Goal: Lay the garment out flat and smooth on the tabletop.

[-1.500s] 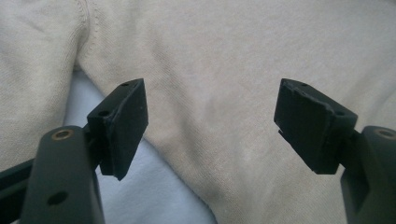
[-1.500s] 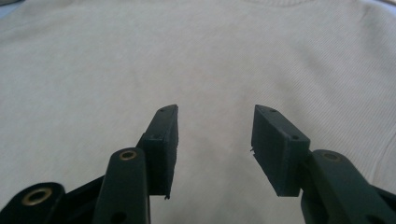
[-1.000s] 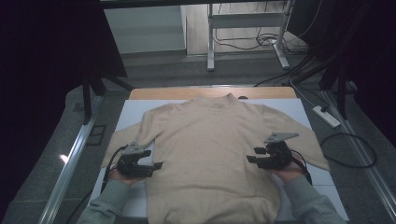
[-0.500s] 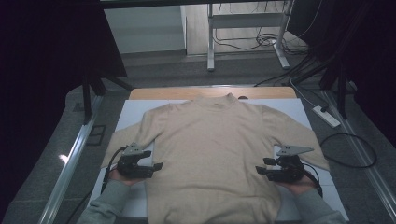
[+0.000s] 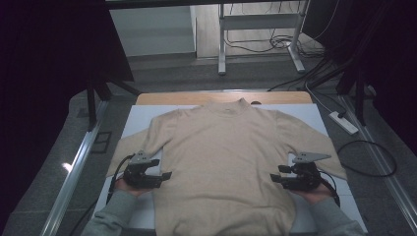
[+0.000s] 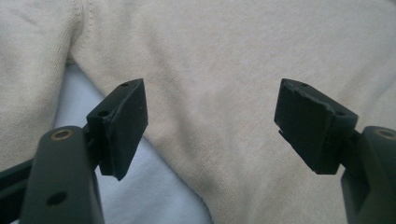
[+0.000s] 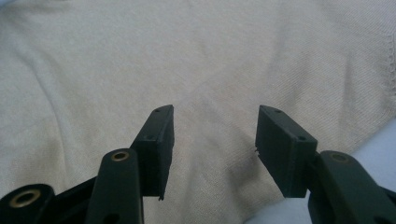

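The beige knitted long-sleeved sweater (image 5: pixel 223 162) lay flat, front up, on the white rectangular table top (image 5: pixel 142 115), spread wide probably so its sides could be caught for folding. The left gripper (image 5: pixel 164 175) and right gripper (image 5: pixel 275 178) sat at its side edges, jaws parted, gripping nothing. No container was present.

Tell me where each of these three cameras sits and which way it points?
High view: above the person's side, facing forward and down on the sweater on the table; sleeves and both grippers show, left gripper, right gripper.
Left gripper view: rides that gripper, looking along its open jaws at the sweater's side edge.
Right gripper view: rides that gripper, jaws open over knit.
All share the sweater.
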A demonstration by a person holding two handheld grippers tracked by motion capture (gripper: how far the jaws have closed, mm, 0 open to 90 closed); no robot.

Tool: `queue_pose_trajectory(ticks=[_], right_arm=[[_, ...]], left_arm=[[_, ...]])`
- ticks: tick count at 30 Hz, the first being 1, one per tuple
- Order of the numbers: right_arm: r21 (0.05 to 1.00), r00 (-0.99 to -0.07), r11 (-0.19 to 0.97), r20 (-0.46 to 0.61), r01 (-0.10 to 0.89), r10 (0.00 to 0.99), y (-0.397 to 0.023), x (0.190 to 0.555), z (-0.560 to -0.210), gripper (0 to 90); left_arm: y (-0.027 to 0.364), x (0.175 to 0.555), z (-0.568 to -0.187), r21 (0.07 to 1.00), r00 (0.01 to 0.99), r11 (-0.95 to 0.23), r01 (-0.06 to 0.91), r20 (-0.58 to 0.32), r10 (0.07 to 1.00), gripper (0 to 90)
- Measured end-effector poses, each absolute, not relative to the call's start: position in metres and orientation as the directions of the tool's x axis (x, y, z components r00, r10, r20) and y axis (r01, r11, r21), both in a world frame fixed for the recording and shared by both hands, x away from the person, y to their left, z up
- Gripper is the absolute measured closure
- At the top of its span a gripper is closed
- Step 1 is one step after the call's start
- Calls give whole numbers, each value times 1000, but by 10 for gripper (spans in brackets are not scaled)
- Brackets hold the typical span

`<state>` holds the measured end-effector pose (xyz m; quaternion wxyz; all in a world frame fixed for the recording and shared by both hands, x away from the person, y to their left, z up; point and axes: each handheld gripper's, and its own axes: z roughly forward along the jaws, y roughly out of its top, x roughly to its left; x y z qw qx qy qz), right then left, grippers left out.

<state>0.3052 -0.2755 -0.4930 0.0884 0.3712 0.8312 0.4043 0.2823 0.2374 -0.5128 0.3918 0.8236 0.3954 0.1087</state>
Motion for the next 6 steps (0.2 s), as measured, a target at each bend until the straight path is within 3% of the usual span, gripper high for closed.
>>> queue_pose_trajectory(ticks=[6], right_arm=[[742,-708,393,153,543,690,-277,305,-492,467]], left_arm=[[237,282,-513,732,661,-377,567,-132,738,255]])
